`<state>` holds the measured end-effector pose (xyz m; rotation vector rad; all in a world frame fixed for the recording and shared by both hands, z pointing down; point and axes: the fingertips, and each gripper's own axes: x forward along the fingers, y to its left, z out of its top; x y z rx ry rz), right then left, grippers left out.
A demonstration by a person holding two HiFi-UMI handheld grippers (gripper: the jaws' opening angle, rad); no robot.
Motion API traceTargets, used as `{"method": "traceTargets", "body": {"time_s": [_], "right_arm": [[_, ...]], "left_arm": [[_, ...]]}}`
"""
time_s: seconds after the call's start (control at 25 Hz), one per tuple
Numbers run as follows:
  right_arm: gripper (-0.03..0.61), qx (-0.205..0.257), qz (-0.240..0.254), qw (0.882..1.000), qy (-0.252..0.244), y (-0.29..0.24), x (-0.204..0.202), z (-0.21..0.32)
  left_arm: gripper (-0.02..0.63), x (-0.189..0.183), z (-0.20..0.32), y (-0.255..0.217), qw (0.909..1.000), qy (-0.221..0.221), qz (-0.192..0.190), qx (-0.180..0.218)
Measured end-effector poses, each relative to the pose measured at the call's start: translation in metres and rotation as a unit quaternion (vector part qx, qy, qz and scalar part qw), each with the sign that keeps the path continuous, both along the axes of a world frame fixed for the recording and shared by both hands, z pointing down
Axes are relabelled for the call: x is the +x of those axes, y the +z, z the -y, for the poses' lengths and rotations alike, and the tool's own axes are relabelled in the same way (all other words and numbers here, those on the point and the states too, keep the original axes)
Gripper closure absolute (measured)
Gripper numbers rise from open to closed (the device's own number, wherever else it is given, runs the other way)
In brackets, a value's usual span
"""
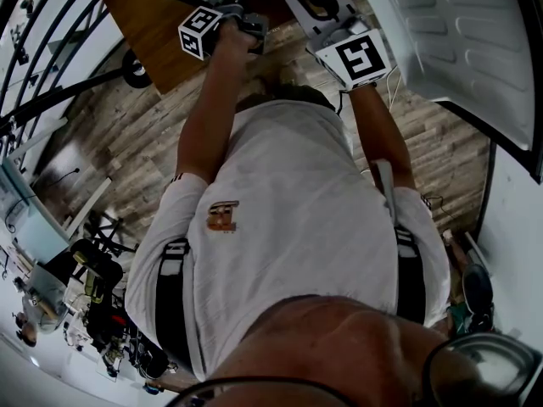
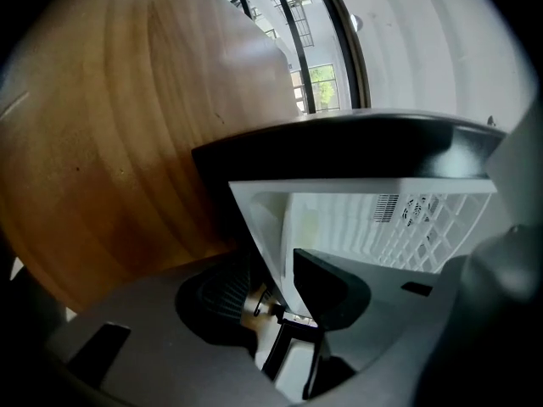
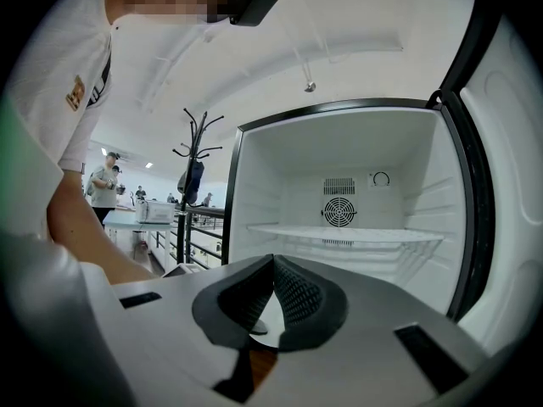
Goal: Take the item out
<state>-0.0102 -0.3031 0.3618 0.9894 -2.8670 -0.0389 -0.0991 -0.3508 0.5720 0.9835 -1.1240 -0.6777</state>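
Note:
A fridge stands open before me, with a white inside, a fan on the rear wall and one glass shelf. I see no item on the shelf. My right gripper points into it from outside and is shut on nothing. It shows in the head view as the right gripper. My left gripper is open beside the fridge's left front edge, whose white rim shows in the gap between the pads; contact cannot be made out. In the head view the left gripper is held out ahead.
The fridge door swings out at the right. A wooden surface lies close to the left of the fridge. A coat stand, a railing and people at a table are behind at the left. The floor is wood planks.

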Motion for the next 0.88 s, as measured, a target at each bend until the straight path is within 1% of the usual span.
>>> {"method": "traceTargets", "body": {"time_s": [0.12, 0.32, 0.56, 0.72, 0.88], "right_arm": [[0.545, -0.003, 0.0, 1.0, 0.002, 0.0, 0.001, -0.001], [0.545, -0.006, 0.001, 1.0, 0.0, 0.002, 0.0, 0.0], [0.545, -0.009, -0.004, 1.0, -0.003, 0.005, -0.002, 0.0], [0.545, -0.009, 0.004, 1.0, -0.001, 0.004, -0.001, 0.0], [0.546, -0.01, -0.001, 1.0, 0.001, 0.006, 0.002, 0.0]], "left_arm": [[0.454, 0.0, 0.0, 0.001, 0.9999, -0.004, -0.006, -0.008], [0.472, 0.001, 0.0, 0.001, 0.9999, 0.0, -0.005, -0.012], [0.552, 0.002, 0.0, -0.004, 0.9999, 0.013, 0.002, -0.008], [0.563, 0.002, 0.001, -0.007, 0.9998, 0.017, 0.007, -0.001], [0.571, 0.003, 0.002, -0.01, 0.9998, 0.017, 0.009, 0.008]]}}
